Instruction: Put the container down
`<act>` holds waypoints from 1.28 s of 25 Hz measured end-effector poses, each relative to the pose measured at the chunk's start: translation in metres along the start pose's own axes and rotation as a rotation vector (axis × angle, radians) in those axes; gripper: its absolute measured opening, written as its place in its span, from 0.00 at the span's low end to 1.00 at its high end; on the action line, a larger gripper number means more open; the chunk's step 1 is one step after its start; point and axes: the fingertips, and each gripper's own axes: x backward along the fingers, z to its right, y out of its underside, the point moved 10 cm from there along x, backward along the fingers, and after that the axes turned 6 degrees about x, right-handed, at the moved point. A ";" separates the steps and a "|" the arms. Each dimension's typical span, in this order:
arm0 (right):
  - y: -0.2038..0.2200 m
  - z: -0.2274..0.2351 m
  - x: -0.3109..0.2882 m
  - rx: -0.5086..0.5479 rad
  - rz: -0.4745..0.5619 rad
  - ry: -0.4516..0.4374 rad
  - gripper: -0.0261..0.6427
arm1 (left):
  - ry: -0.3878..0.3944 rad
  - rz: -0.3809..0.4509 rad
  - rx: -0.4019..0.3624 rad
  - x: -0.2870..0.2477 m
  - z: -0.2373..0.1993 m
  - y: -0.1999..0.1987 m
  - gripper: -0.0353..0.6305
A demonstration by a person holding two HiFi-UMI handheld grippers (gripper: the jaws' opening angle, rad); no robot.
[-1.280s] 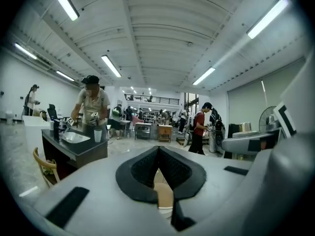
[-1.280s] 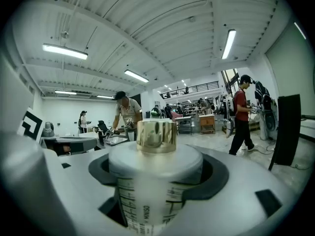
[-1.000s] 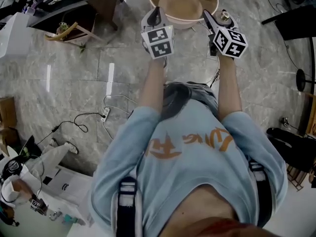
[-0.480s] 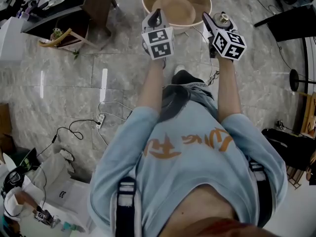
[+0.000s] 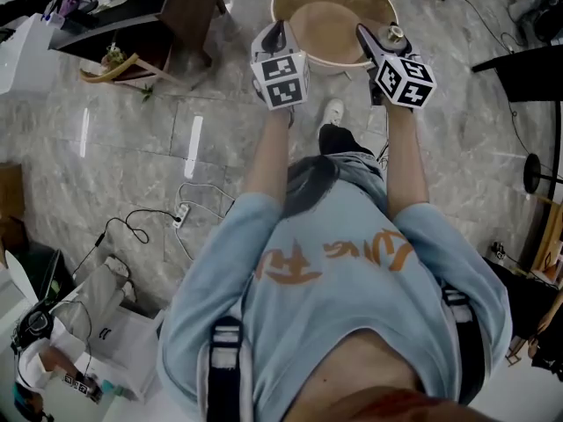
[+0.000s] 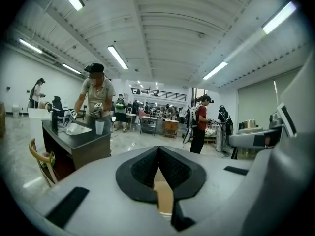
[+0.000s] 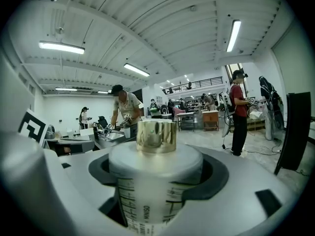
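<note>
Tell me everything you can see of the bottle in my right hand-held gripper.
The bottle is a white cylinder with a shiny gold cap and a label printed in black lines and small text. It sits in the right hand-held gripper, cap end pointing out past the jaws, with dark pads clamping its body on both sides. Its base is out of view.

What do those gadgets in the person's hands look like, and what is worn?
The left hand-held gripper and right hand-held gripper are pale grey plastic shells with black padded jaws; each carries a white cube printed with black square markers. The person wears a light blue short-sleeved T-shirt with orange print.
</note>
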 end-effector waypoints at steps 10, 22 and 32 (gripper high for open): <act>-0.011 0.073 -0.115 0.030 -0.021 -0.076 0.58 | -0.066 -0.077 0.017 -0.130 0.008 -0.003 0.09; -0.009 0.188 -0.214 0.012 -0.064 -0.063 0.58 | -0.062 -0.138 -0.033 -0.270 0.053 -0.014 0.09; 0.077 0.164 -0.250 -0.108 -0.226 0.000 0.58 | 0.025 -0.356 -0.078 -0.313 0.018 0.042 0.09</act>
